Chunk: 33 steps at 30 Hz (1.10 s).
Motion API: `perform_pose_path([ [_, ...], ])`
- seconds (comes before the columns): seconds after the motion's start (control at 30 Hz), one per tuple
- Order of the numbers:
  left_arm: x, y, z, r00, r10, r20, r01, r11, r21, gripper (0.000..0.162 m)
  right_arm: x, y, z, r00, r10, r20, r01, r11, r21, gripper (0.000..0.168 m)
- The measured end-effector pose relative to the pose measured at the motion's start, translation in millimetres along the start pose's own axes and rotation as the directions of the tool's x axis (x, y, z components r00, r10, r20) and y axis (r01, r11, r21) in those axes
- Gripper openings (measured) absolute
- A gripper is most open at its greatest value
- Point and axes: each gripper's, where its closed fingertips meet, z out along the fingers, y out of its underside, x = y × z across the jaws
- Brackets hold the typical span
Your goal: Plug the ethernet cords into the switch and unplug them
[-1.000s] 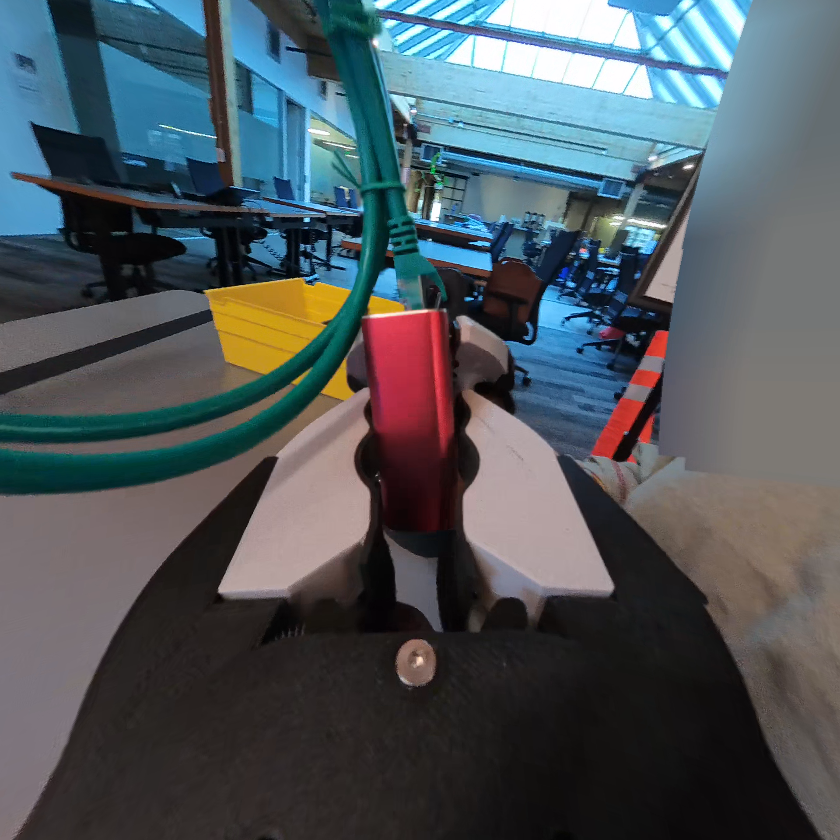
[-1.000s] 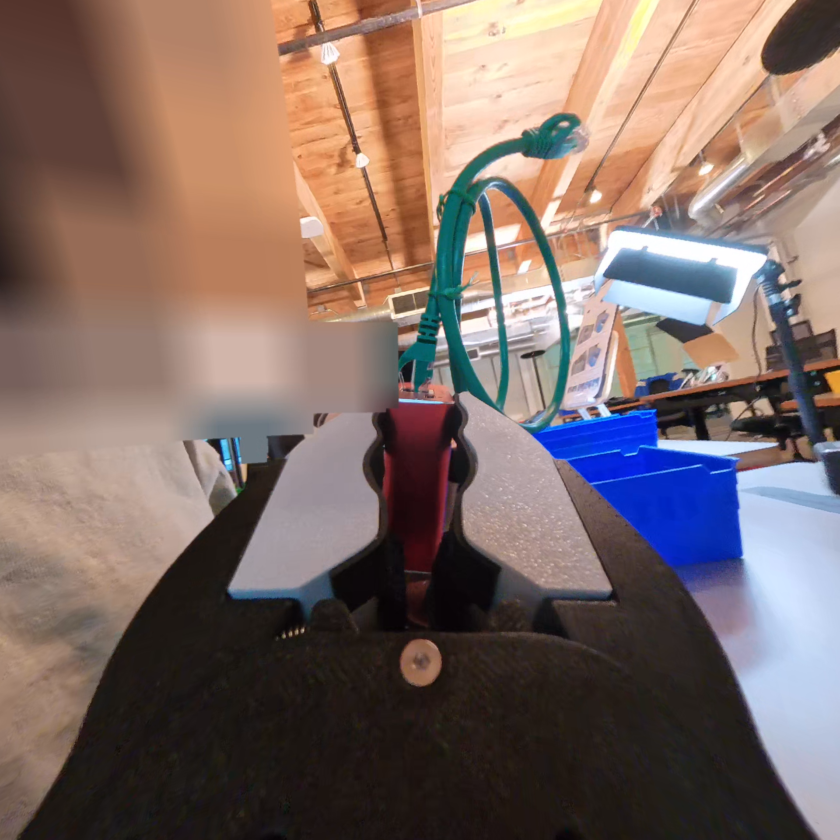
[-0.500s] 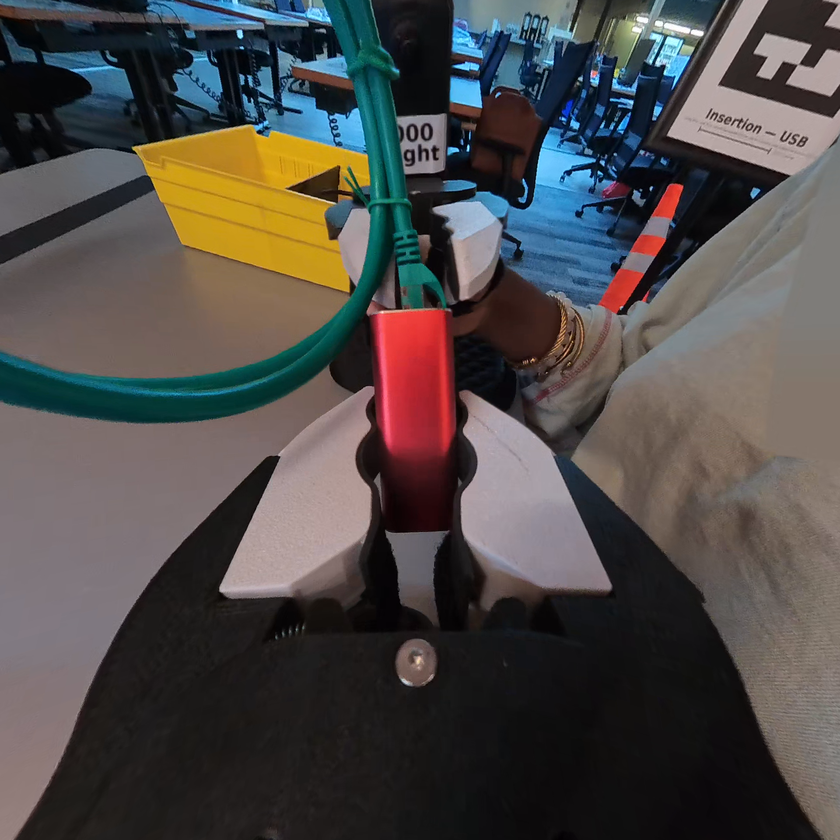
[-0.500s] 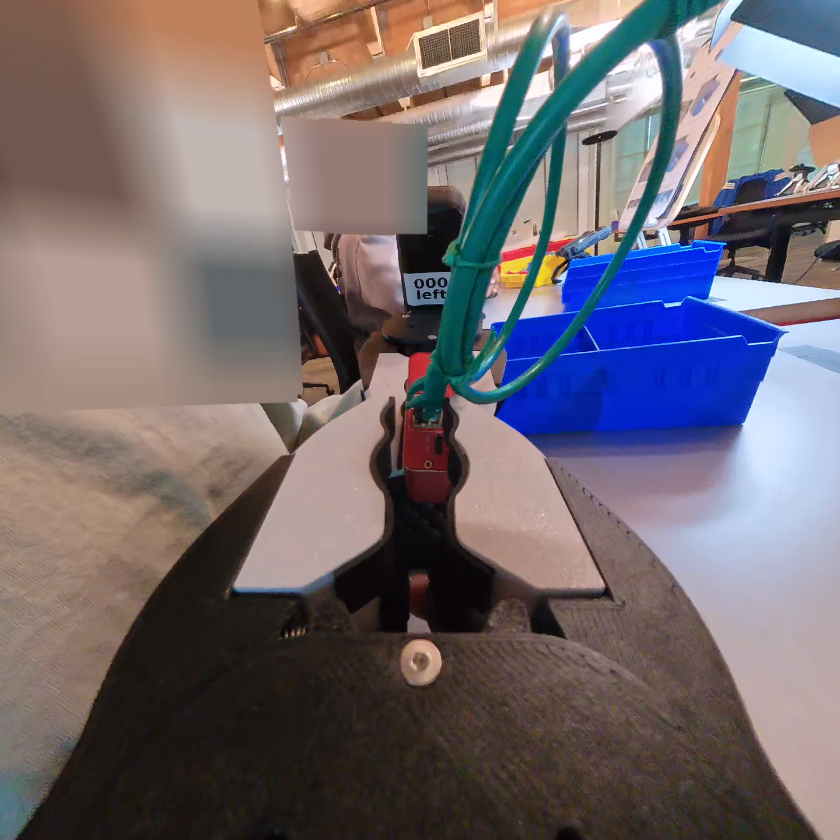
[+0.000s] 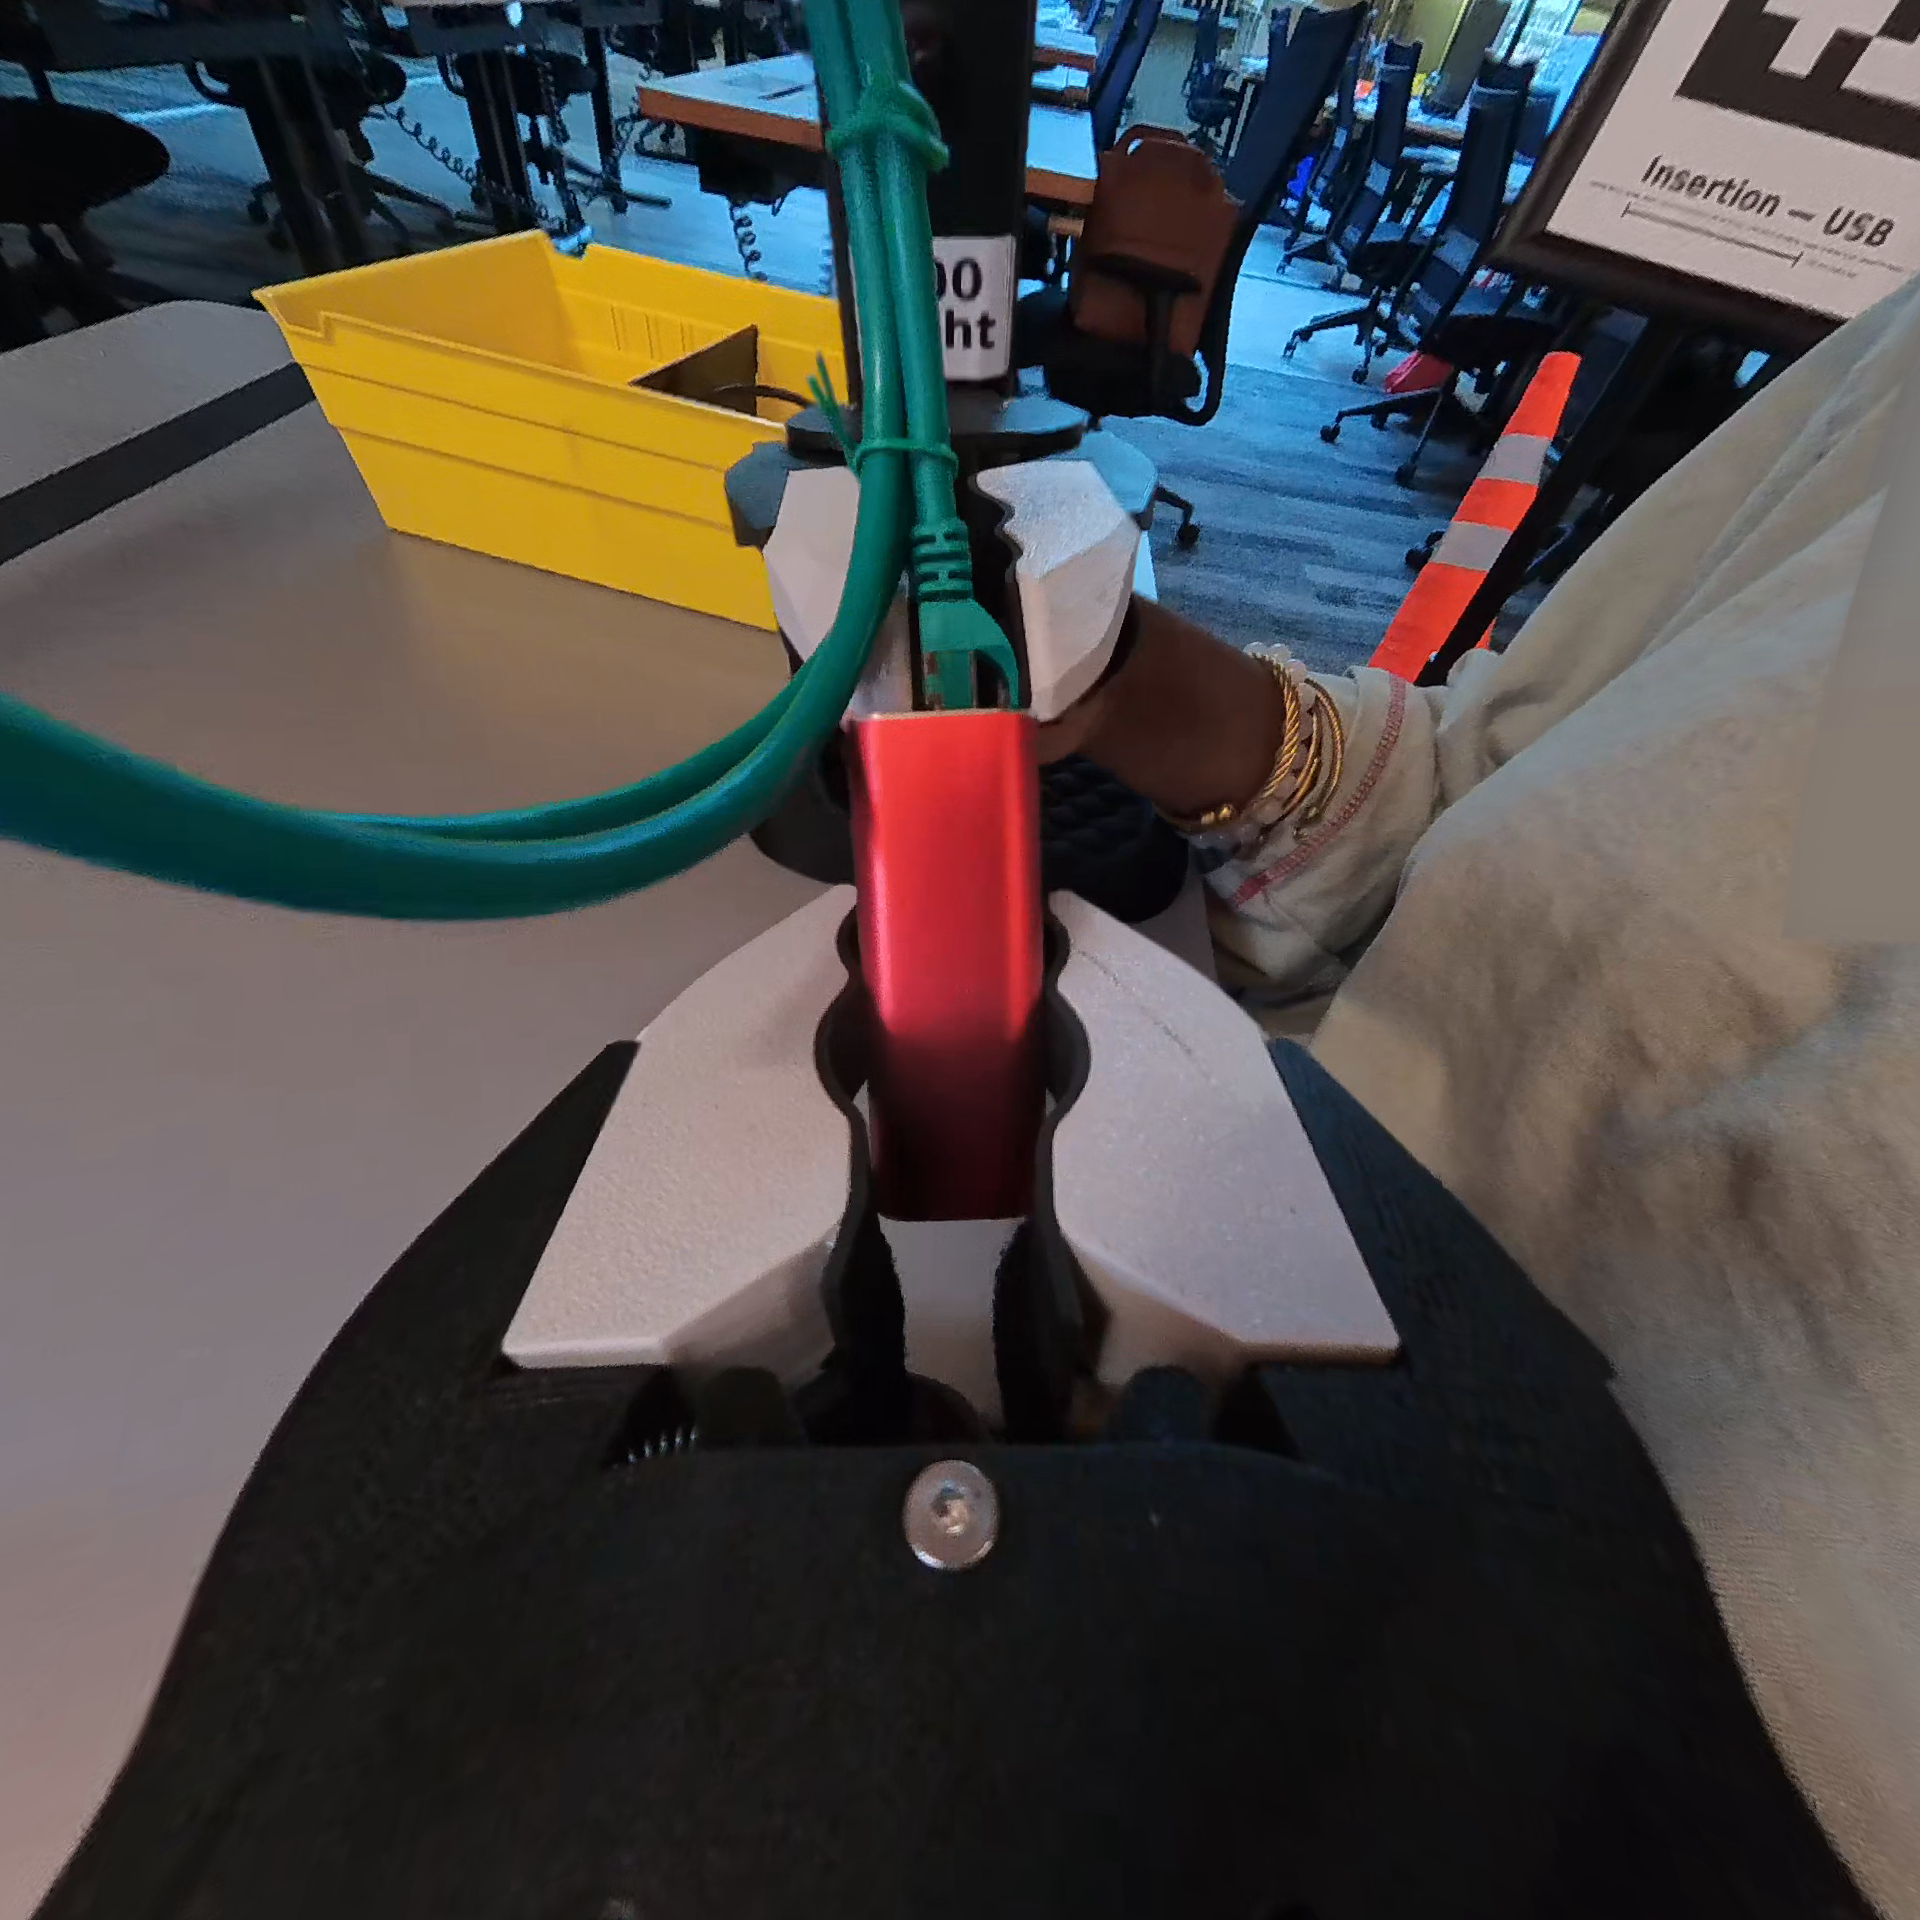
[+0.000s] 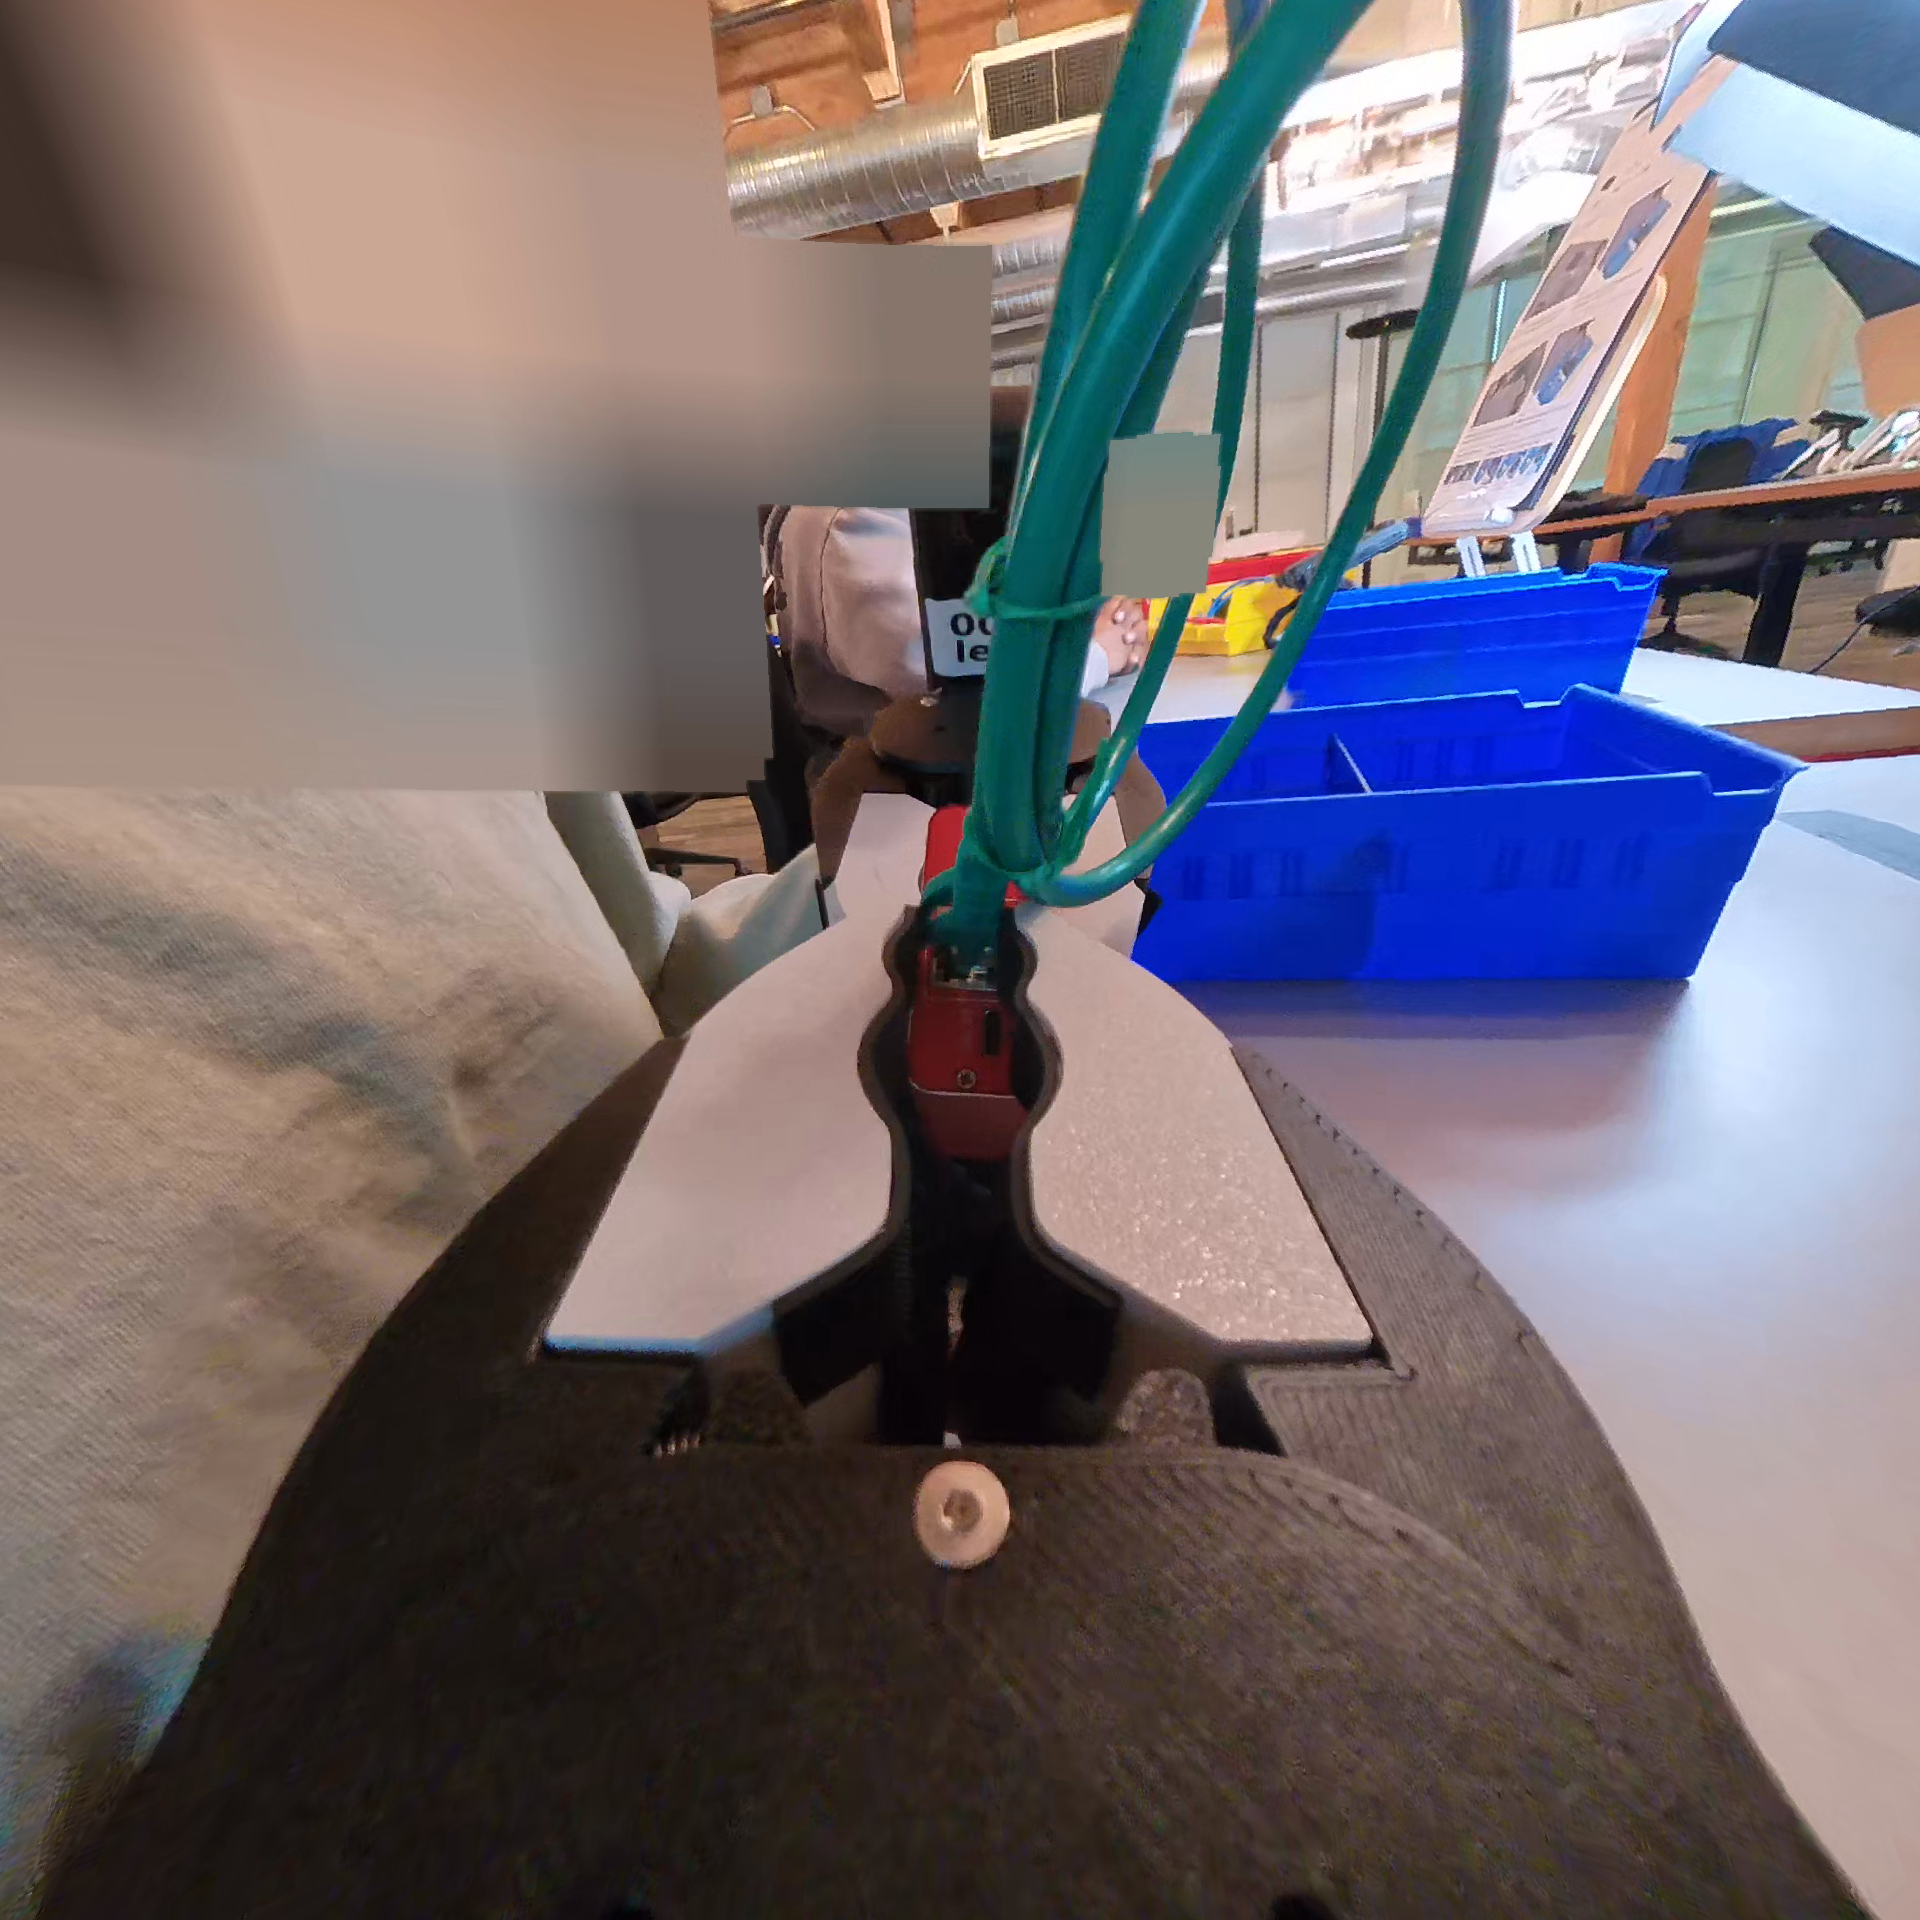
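Observation:
My left gripper [image 5: 951,925] is shut on a red switch [image 5: 945,956], which stands up out of its white fingers. A green ethernet cord [image 5: 436,852] is plugged into the switch's far end by its plug [image 5: 951,634]. My right gripper [image 5: 956,623] faces the left one and is shut on that plug. In the right wrist view the right gripper [image 6: 961,920] pinches the plug [image 6: 966,925] just above the switch's port face [image 6: 961,1039]. The cord [image 6: 1049,665] loops up out of frame, tied with thin green ties.
A grey table [image 5: 312,1039] lies below. A yellow bin [image 5: 540,416] stands behind the grippers. Two blue bins [image 6: 1455,862] stand to the right. A person's pale sleeve [image 5: 1610,831] fills the right side. An orange cone [image 5: 1475,540] and a framed sign [image 5: 1745,135] stand beyond the table. The tips of both grippers are at nearly the same place.
Both views have tilted down from the ceiling and room toward the table. The right gripper's fingers now sit back at the plug, and less of the switch lies between them.

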Motion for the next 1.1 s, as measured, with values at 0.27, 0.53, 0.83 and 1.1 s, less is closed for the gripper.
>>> perform_pose_path([
  [0.27,6,-1,14,0.999,-0.020,-0.033,0.021,0.999,0.043,0.028,-6,17,2,0.986,-0.160,-0.042,0.158,0.986,-0.049,0.013],
  [0.53,6,2,20,0.998,-0.054,-0.038,0.056,0.997,0.050,0.028,-7,18,-3,0.968,-0.234,-0.091,0.231,0.972,-0.035,0.014],
  [0.83,21,-9,18,0.978,-0.145,-0.152,0.163,0.981,0.110,0.028,-14,8,-2,0.878,-0.429,-0.214,0.430,0.902,-0.045,0.014],
  [1.1,27,-15,15,0.977,-0.102,-0.185,0.123,0.986,0.109,0.029,-21,-2,-1,0.894,-0.376,-0.243,0.402,0.913,0.068,0.013],
])
